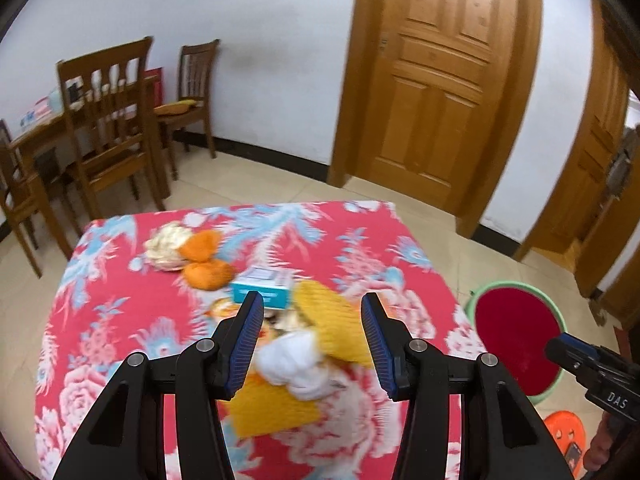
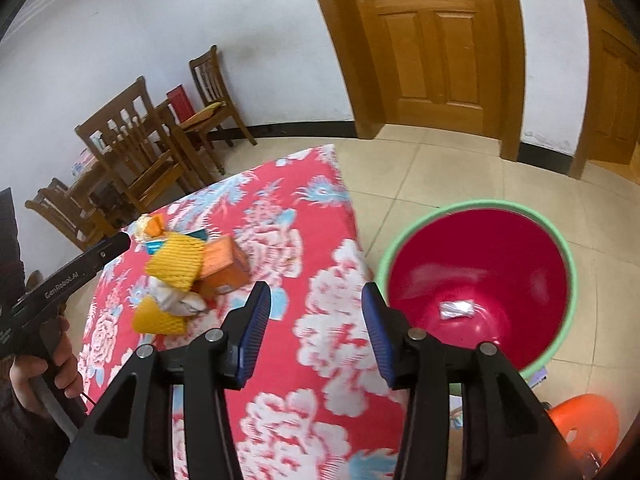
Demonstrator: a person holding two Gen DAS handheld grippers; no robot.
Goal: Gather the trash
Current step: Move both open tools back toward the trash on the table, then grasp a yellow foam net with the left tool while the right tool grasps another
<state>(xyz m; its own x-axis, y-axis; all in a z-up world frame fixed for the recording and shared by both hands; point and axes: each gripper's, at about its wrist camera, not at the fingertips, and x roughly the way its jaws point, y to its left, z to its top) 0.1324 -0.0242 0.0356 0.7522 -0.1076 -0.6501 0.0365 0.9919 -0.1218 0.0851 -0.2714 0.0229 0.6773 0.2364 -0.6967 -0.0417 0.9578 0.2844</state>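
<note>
Your right gripper (image 2: 316,328) hangs over the table edge beside the red bin (image 2: 480,276), jaws partly apart with nothing between them; one silvery wrapper (image 2: 456,309) already lies on the bin's floor, so by my reading you are between one drop and the next pick. Your left gripper (image 1: 312,340) is also about half open and empty, poised above the trash heap on the floral tablecloth (image 1: 120,360): crumpled white tissue (image 1: 296,364), yellow foam netting (image 1: 332,324), a teal box (image 1: 262,290), orange peel (image 1: 206,264). Next, lower the left jaws around the tissue and close, then carry it right to the bin. Motion blur smears the heap; what sits under the netting is unclear, and the orange carton (image 2: 224,268) is partly hidden
</note>
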